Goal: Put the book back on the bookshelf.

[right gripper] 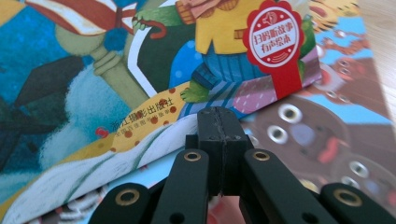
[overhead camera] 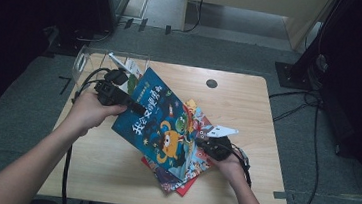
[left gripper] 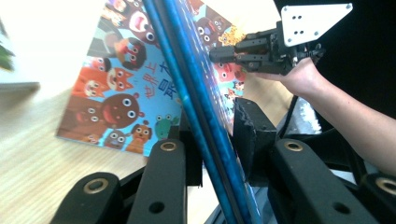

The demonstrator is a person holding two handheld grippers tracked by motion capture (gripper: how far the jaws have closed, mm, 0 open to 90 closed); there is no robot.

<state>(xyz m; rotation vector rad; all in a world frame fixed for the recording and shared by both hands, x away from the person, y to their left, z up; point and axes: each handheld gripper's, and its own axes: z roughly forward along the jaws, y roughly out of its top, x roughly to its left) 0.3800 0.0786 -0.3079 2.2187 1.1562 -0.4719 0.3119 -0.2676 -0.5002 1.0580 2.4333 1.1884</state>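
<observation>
A blue picture book [overhead camera: 161, 125] hangs tilted over the table, its left edge raised. My left gripper [overhead camera: 135, 107] is shut on that edge. In the left gripper view the book's edge [left gripper: 187, 70] runs between the two jaws, and the pads [left gripper: 247, 130] press on it. Under it lie a book covered in cartoon animal faces [left gripper: 116, 102] and a red book [overhead camera: 186, 188]. My right gripper [overhead camera: 201, 143] is at the stack's right side, its jaws shut on each other with nothing between them. Its tip [right gripper: 219, 126] sits at the blue book's [right gripper: 93, 70] lower edge, above the animal-face book [right gripper: 317, 130].
A clear plastic holder [overhead camera: 92, 61] with more printed items stands at the back left corner of the wooden table [overhead camera: 252, 119]. A round dark grommet [overhead camera: 212, 83] is set in the back of the tabletop. Cables [overhead camera: 293, 110] run over the floor to the right.
</observation>
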